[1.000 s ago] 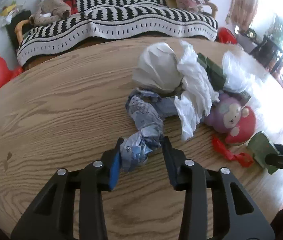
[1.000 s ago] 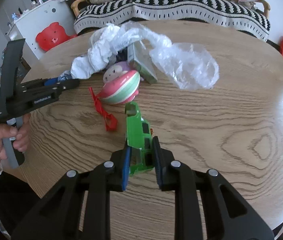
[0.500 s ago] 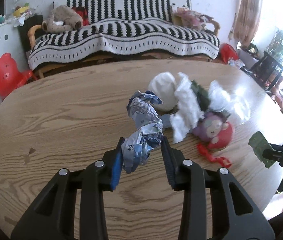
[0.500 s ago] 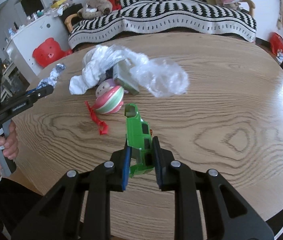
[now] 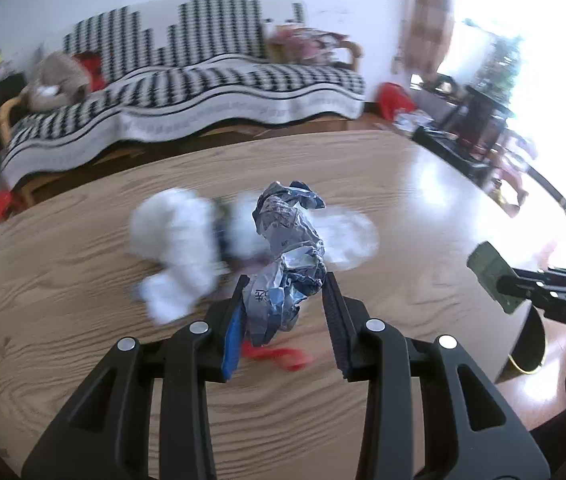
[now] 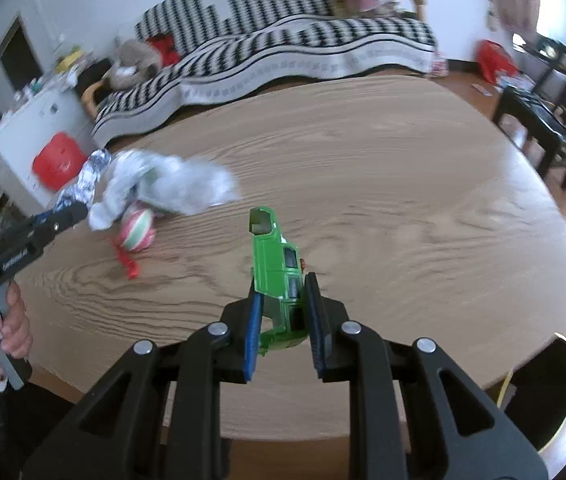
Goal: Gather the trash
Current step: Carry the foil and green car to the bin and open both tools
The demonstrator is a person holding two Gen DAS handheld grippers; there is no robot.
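My left gripper (image 5: 285,304) is shut on a crumpled blue-and-silver wrapper (image 5: 285,256) and holds it in the air above the wooden table (image 5: 63,292). My right gripper (image 6: 281,312) is shut on a green plastic toy car piece (image 6: 277,272), lifted above the table (image 6: 403,200). The right gripper and its green piece (image 5: 495,276) also show at the right of the left wrist view. On the table lies a blurred pile of white crumpled paper and plastic (image 5: 179,248), a pink-and-green ball toy (image 6: 137,232) and a red scrap (image 5: 279,354).
A black-and-white striped sofa (image 5: 187,92) stands behind the table. A red bear-shaped chair (image 6: 59,160) and white cabinet are at the left. Dark furniture (image 6: 543,112) stands at the right. A dark round bin rim (image 6: 551,396) shows below the table's near right edge.
Both grippers have risen and pulled back from the pile, carrying the wrapper and the green piece higher. The view has swung right, so the pile looks smaller and blurred.
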